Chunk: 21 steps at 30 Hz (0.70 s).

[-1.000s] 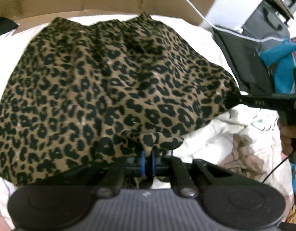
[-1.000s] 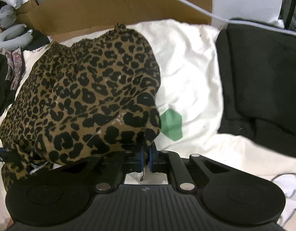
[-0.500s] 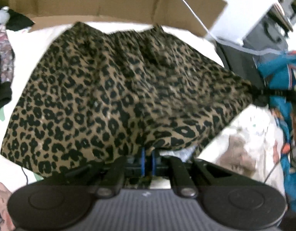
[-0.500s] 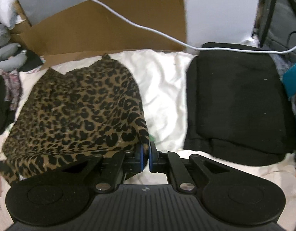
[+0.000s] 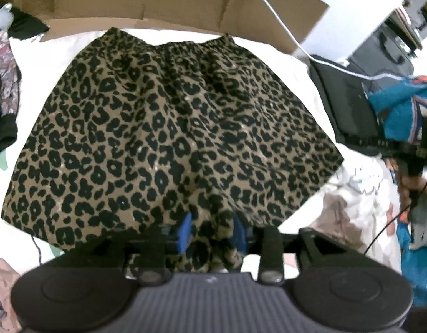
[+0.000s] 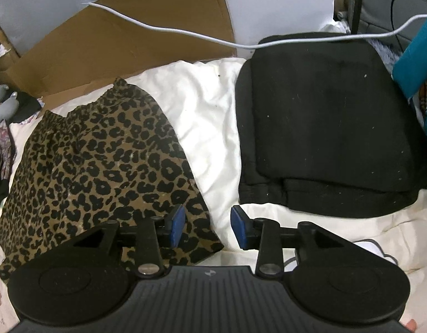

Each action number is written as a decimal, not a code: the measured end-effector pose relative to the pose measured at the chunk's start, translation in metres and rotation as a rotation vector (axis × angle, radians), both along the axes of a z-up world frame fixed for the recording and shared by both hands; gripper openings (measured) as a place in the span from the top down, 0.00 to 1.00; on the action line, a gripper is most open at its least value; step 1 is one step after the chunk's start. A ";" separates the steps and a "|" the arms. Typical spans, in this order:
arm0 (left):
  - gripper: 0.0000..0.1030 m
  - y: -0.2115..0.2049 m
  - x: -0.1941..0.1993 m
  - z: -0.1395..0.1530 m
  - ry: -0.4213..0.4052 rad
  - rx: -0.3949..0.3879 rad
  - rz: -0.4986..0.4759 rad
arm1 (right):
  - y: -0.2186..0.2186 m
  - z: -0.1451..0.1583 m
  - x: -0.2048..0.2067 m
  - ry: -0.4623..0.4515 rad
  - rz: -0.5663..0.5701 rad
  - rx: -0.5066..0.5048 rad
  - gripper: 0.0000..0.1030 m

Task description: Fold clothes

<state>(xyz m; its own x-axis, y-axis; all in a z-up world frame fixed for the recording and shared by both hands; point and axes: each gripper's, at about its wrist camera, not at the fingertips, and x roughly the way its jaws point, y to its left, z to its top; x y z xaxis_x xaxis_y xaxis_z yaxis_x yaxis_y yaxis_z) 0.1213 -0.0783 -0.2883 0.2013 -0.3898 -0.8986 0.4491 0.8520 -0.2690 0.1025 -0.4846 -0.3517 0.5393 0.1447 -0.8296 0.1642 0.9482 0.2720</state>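
White bedsheet (image 6: 207, 127): leopard skirt (image 5: 169, 138), black garment (image 6: 324, 127) beside. Left tool (image 5: 212, 234), right tool (image 6: 207, 226) opening, released.

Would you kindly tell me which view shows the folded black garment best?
The right wrist view: the folded black garment lies whole on the white sheet, its stacked edges visible. The left wrist view catches only a dark sliver at its right edge.

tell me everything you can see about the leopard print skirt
The leopard print skirt is thin tan fabric with black spots, flaring from a gathered waistband at the far edge. It lies spread flat on the white bedding, left of the folded black garment. Its near hem bunches between the opening left gripper. The opening right gripper hovers over its corner, pads clear.
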 end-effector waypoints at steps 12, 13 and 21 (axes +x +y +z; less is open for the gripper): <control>0.90 -0.016 -0.003 -0.046 0.113 0.014 0.000 | 0.013 -0.051 0.011 0.078 0.026 0.057 0.57; 0.90 -0.014 -0.004 -0.048 0.117 0.023 -0.001 | 0.013 -0.052 0.012 0.075 0.023 0.060 0.57; 0.92 -0.002 -0.006 -0.050 0.084 0.062 -0.008 | 0.000 -0.058 0.017 0.080 -0.003 0.117 0.57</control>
